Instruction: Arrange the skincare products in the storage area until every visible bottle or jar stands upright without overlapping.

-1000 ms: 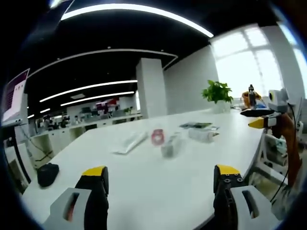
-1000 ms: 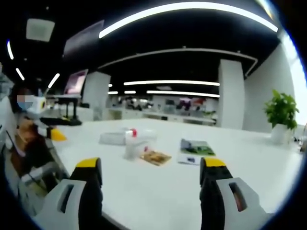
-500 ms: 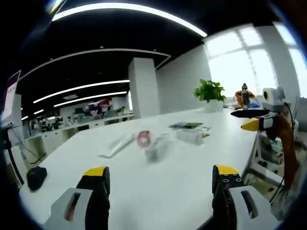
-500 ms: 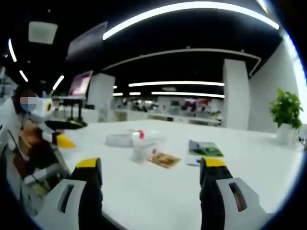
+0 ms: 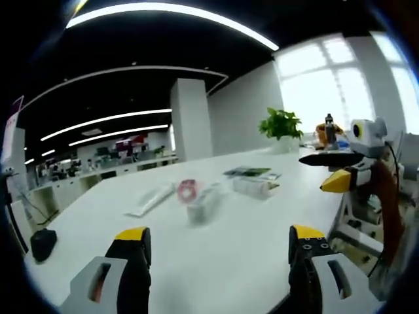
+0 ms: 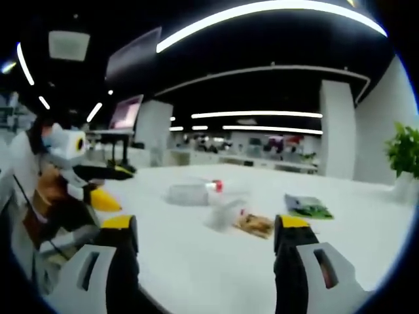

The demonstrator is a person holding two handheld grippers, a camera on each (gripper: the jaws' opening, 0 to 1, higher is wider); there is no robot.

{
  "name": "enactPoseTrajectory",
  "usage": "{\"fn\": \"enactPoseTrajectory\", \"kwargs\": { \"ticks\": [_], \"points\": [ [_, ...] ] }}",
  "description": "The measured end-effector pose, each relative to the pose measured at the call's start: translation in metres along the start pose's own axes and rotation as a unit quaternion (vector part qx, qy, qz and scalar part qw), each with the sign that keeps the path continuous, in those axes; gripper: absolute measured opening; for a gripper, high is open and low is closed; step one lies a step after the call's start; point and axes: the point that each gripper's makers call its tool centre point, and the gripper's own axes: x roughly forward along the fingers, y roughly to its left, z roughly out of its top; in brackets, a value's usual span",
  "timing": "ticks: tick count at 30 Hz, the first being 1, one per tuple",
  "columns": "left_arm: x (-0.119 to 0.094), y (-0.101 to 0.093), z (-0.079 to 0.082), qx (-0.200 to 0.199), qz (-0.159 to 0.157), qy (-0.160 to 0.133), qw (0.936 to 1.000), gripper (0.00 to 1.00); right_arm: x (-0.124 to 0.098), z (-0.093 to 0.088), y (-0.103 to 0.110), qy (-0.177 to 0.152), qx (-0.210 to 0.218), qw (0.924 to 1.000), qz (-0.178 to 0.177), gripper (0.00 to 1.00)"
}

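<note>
— Both cameras have swung since a second ago, so the bottles sit elsewhere in each view; on the table [image 5: 216, 261] itself I can't say they shifted. My right gripper [image 5: 330, 171] has come further into the left gripper view.

— How do the jaws stand?

— My left gripper [image 5: 216, 252] has its yellow-tipped jaws wide apart with nothing between them, low over the table's near edge. My right gripper [image 6: 204, 245] is just as wide and bare. In the right gripper view the left gripper [image 6: 98, 190] comes in from the left; whether it gapes I couldn't tell from there.

— Where are the products?

— Taking the red-capped bottle [image 5: 196, 199] as landmark: it lies on its side mid-table, well beyond my jaws, blurred. Just left of it lies a flat white tube [image 5: 152, 199]. Right of it, a pale bottle [image 5: 252, 187], also lying down. Behind that, a leaflet [image 5: 249, 172]. Farther back right, a plant [image 5: 281, 124].

— And the other view?

— Red-capped bottle [image 6: 191, 193] down flat, a clear bottle [image 6: 226, 213] nearer, touching a brown packet [image 6: 254, 224].
</note>
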Motion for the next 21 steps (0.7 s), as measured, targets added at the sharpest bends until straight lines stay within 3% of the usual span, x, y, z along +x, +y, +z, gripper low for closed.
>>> {"fn": "enactPoseTrajectory", "kwargs": {
  "ticks": [12,21],
  "points": [
    [0.005,0.003,0.002,0.003,-0.006,-0.002,1.0,0.87,0.023,-0.008,0.036,0.019,0.001,0.9986,0.049,0.84],
    [0.02,-0.001,0.002,0.023,-0.026,0.012,0.9993,0.87,0.027,-0.004,0.036,0.021,-0.004,0.9985,0.051,0.84]
  ]
}}
